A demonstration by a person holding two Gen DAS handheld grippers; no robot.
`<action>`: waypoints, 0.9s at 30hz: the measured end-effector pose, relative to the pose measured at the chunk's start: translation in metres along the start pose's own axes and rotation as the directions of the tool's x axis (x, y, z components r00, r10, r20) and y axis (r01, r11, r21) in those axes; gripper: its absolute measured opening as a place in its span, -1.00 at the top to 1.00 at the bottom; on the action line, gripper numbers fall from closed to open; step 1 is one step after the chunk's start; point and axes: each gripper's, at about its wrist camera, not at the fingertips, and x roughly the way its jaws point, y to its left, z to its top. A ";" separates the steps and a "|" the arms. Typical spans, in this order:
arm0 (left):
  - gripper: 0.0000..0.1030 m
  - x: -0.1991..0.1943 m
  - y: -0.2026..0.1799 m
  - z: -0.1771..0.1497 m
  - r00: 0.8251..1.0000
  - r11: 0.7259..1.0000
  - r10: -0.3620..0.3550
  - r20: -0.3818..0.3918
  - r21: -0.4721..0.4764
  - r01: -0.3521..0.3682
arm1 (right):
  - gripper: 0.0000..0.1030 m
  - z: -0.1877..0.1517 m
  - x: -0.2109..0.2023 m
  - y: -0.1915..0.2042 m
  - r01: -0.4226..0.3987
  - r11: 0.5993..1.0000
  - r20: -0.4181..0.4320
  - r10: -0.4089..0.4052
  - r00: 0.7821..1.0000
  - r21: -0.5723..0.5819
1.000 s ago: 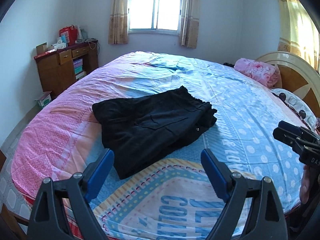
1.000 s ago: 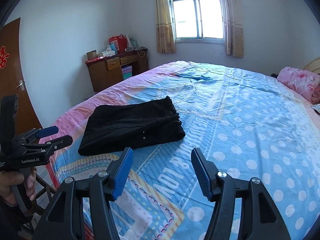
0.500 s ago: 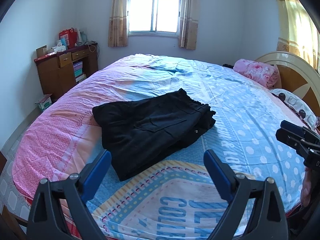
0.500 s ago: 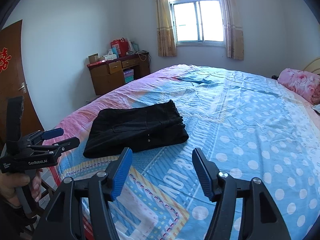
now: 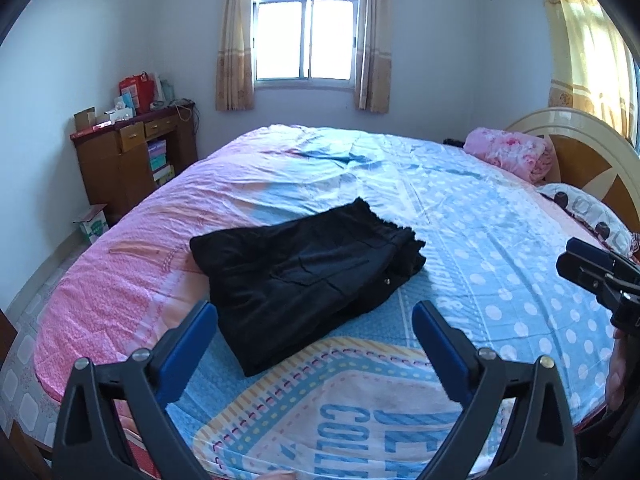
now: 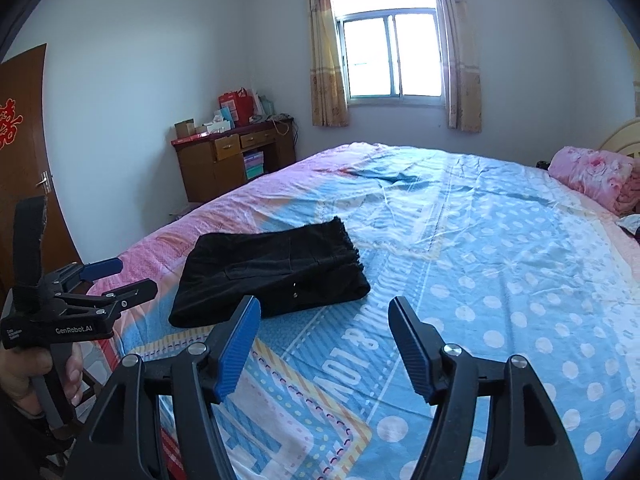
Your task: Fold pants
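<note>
Both tools hang clear of the folded pants [image 5: 304, 276] on the bed [image 5: 500, 248], left tool [image 5: 314, 320] opening wider than before, right tool [image 6: 324, 318] parted, empty.

Left gripper [image 5: 314, 318] jaws opening wider, nothing between; both views slightly raised.

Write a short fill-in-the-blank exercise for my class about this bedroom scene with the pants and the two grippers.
1. The folded pants are ____ in colour.
2. The pants lie on the ____, touching neither gripper.
3. The left gripper has jaws that are opening, with ____ between them.
4. The wooden desk stands against the wall below and left of the ____.

Missing words: black; bed; nothing; window
</note>
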 end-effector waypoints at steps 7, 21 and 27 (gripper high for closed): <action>-1.00 -0.010 0.003 0.006 0.999 1.000 0.017 0.033 -0.006 -0.017 | -0.32 0.007 -0.011 0.002 0.004 1.000 0.032 -0.004 0.999 -0.004; -1.00 -0.001 0.012 0.001 0.998 0.998 0.058 0.002 -0.025 -0.058 | -0.32 0.001 -0.010 0.009 -0.015 1.000 0.012 0.015 1.000 -0.019; -1.00 -0.004 0.012 0.000 0.998 0.998 0.061 0.027 -0.022 -0.060 | -0.32 -0.003 -0.011 0.010 -0.016 1.000 0.007 0.016 1.000 -0.018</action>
